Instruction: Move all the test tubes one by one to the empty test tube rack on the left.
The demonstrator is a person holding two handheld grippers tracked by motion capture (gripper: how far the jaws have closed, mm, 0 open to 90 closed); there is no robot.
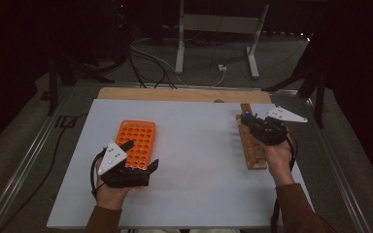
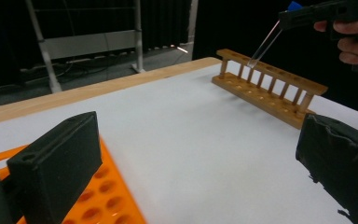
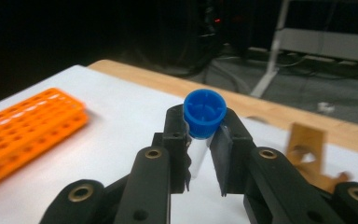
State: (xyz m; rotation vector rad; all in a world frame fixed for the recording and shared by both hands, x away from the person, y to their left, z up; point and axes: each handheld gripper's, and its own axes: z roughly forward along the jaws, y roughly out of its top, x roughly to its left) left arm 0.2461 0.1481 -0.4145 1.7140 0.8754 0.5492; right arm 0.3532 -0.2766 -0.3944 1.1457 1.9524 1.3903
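Note:
A clear test tube with a blue cap (image 3: 205, 107) is clamped just under its cap between my right gripper's (image 3: 204, 149) jaws. In the high view that right gripper (image 1: 249, 121) hovers over the far end of a wooden tube rack (image 1: 252, 150) at the table's right. From the left gripper view the tube (image 2: 263, 46) hangs slanted above the wooden rack (image 2: 270, 86), its tip just over the top rail. My left gripper (image 1: 142, 154) stands open with nothing between its jaws, at the near end of an orange tube tray (image 1: 138, 136). Its wide-set jaws frame the left gripper view (image 2: 198, 172).
The white tabletop (image 1: 199, 160) lies bare between the tray and the wooden rack. A wooden strip (image 1: 175, 94) runs along the far edge. Beyond it stand a metal frame's legs (image 1: 179, 48) and loose cables (image 1: 145, 58) on the floor.

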